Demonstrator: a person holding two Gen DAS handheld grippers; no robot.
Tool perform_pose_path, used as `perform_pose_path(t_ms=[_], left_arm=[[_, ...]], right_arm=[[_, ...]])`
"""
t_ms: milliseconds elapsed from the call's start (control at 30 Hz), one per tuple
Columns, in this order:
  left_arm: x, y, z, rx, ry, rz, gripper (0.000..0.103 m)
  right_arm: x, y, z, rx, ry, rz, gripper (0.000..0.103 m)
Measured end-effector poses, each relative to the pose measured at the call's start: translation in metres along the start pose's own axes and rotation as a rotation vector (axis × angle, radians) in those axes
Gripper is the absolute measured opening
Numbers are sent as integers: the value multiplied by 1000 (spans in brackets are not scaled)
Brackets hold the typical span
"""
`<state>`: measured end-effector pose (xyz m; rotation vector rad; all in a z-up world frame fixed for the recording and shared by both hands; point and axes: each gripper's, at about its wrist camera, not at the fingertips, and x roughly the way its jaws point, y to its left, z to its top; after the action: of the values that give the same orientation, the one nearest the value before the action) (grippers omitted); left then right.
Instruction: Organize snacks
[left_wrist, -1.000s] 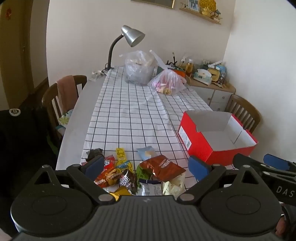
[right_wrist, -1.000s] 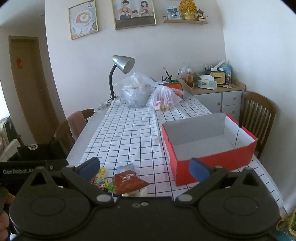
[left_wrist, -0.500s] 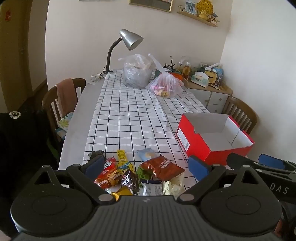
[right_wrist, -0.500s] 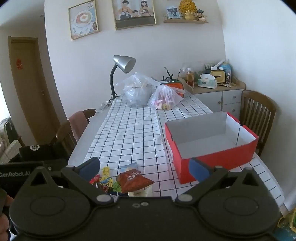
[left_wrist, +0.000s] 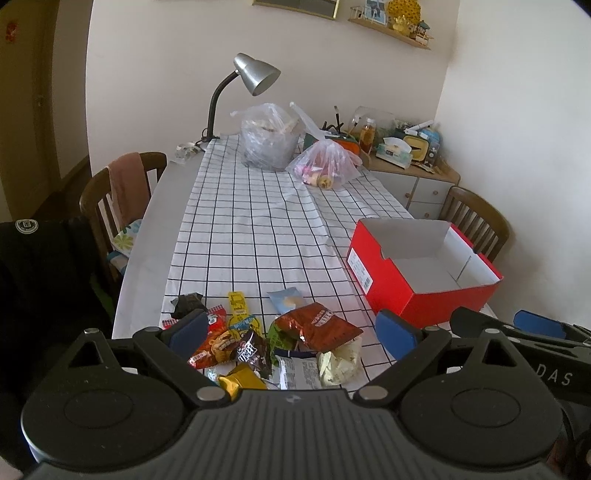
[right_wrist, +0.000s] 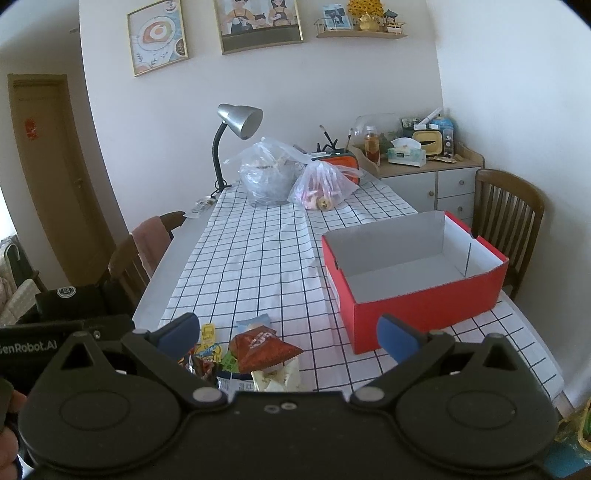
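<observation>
Both tongs are drawing nearer to the desk (left_wrist: 155, 206) than a second ago. The left tongs (left_wrist: 293, 326), wide and empty, are hanging over the snacks (left_wrist: 280, 343); the right tongs (right_wrist: 288, 330) (also wide) are facing the empty box (right_wrist: 424, 306) ahead-right, so picking is about to begin.

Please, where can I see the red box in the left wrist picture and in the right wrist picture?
Left wrist: the red box sits right of centre, on the checked cloth, right of the snack pile.
Right wrist: the red box sits right of centre, nearer and larger.
Shared landmark: the grey lamp at the table's far end.
</observation>
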<state>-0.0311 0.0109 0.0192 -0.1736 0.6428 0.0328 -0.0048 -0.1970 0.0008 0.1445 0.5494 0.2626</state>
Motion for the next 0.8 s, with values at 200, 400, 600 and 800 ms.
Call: perform_pose_path(t_ms=[200,400,600,800], left_arm=[[-3,-2,-4,-2,1,-5,98],[-4,-1,-3,-3,1,-7,98],[-7,-2,-3,-4,-3,-5,98],[-8,-1,-3,-4,-5,-5,98]], right_arm=[[-2,0,-1,2,0,-1,103],[-5,-1,-4,2,-1,-8,103],[-9,-1,-4,-6,-11,-3,103],[-11,1,-2,-12,-14,-5,103]])
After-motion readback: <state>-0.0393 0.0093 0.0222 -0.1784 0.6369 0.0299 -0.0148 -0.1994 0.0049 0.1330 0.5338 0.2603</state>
